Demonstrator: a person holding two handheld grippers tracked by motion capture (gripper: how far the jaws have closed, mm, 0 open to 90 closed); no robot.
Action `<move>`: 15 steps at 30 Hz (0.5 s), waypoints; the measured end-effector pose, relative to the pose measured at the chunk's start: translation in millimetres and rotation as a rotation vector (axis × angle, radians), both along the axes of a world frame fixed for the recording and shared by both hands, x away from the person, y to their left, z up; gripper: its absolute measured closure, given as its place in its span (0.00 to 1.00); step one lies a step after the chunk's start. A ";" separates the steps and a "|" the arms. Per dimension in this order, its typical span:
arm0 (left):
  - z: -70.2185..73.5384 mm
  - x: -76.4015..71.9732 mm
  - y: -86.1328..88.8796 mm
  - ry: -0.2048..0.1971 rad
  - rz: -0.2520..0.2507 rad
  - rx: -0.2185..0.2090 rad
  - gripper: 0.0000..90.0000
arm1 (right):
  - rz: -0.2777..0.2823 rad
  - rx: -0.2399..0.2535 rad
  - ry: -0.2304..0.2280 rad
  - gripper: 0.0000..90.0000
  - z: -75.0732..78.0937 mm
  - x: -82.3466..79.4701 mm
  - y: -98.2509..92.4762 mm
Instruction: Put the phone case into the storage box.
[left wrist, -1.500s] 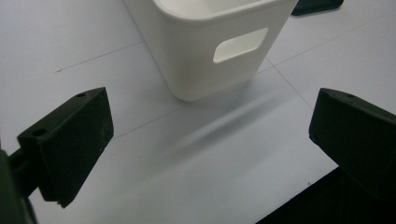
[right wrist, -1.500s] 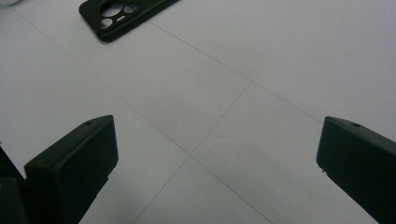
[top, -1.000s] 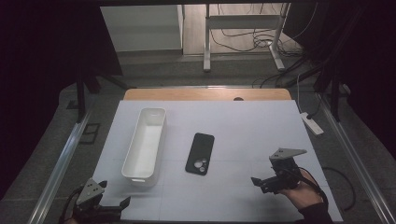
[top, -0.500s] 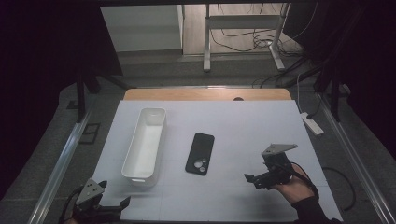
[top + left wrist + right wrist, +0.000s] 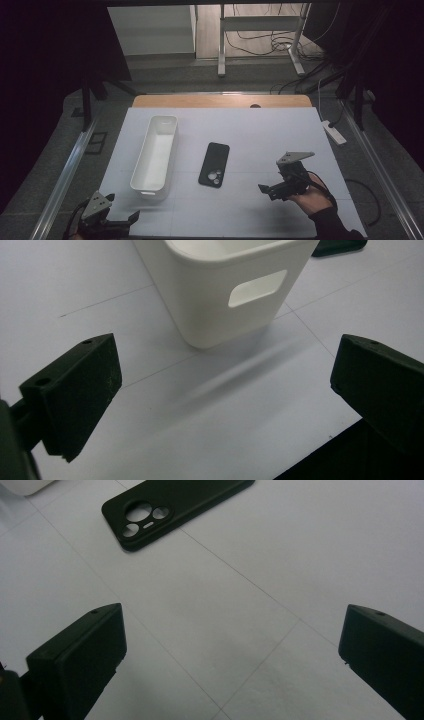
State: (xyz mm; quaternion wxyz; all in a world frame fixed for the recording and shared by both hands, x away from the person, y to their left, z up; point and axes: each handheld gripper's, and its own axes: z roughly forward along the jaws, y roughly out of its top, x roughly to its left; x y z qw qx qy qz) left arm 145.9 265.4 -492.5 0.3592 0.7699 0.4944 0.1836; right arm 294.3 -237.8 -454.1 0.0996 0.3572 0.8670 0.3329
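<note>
At the near left corner of the table (image 5: pixel 280 125) we hold the left gripper (image 5: pixel 131 220) low, its jaws spread wide with nothing between them. Just beyond it stands the white bin (image 5: pixel 155 155), its near end wall and handle cut-out close ahead in the left gripper view (image 5: pixel 240 295). If we push forward carelessly from here, we judge a jaw could knock that light bin and skew it.

In the middle, right of the bin and apart from it, the black phone (image 5: pixel 214 164) lies flat, camera side up, lenses at its near end. It sits so low that our jaws could slide over it or scrape the table rather than catch its edges, and a one-sided nudge might spin it away.

At the near right, the right gripper (image 5: pixel 265 190) points left toward the phone, jaws wide apart and empty.

We find no brand, label or legible writing on any of these things.
</note>
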 end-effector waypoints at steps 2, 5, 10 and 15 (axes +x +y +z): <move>0.0 0.0 0.0 0.000 0.000 0.001 0.01 | 0.002 -0.001 0.000 0.00 -0.1 1.3 1.5; -0.1 0.1 -0.1 0.001 -0.001 0.000 0.01 | 0.008 0.001 0.001 0.00 0.0 3.0 4.4; -0.1 0.1 -0.2 0.001 -0.001 0.001 0.01 | 0.018 -0.006 -0.002 0.00 -0.8 5.7 9.9; 0.0 0.1 -0.3 0.003 -0.001 0.003 0.01 | 0.029 -0.012 -0.001 0.00 -0.9 8.6 15.0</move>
